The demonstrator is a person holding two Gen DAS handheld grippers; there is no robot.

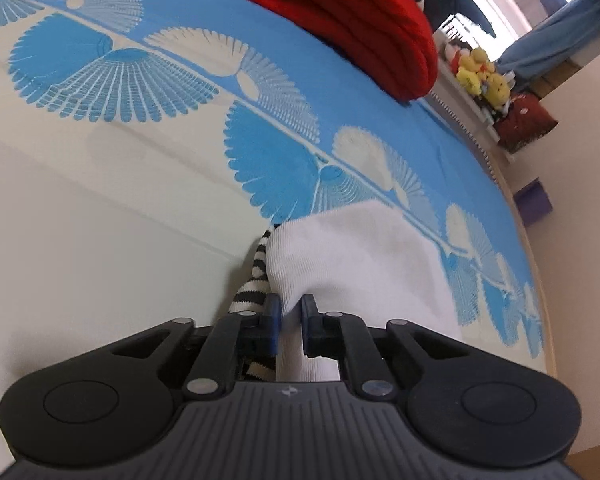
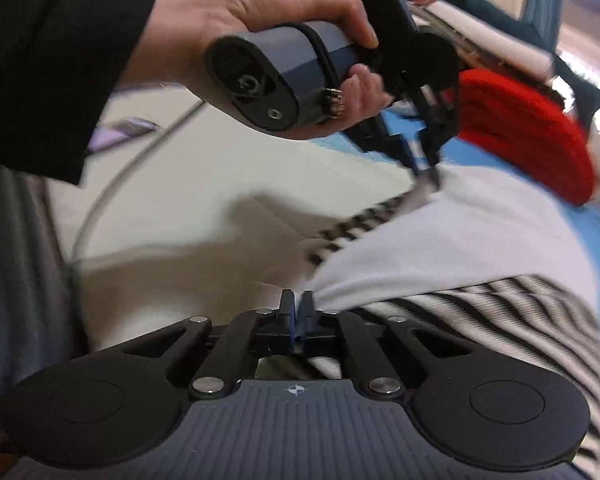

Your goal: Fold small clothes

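Observation:
A small white garment [image 1: 360,256] with a black-and-white striped part [image 1: 256,276] lies on the bed. In the left wrist view my left gripper [image 1: 290,312] is shut on a fold of its white cloth, the striped edge just left of the pads. The right wrist view shows the same garment [image 2: 460,232] stretched between both grippers. My right gripper [image 2: 297,304] is shut on its near white corner, with striped cloth running off to the right. A hand [image 2: 260,12] holds my left gripper [image 2: 424,168], which pinches the garment's far edge.
The bedsheet [image 1: 140,80] is cream with blue fan patterns. A folded red knit [image 1: 352,28] lies at the far side of the bed. Beyond the bed's right edge are plush toys [image 1: 480,72] and a purple box [image 1: 534,202]. A thin cable [image 2: 112,184] curves over the sheet.

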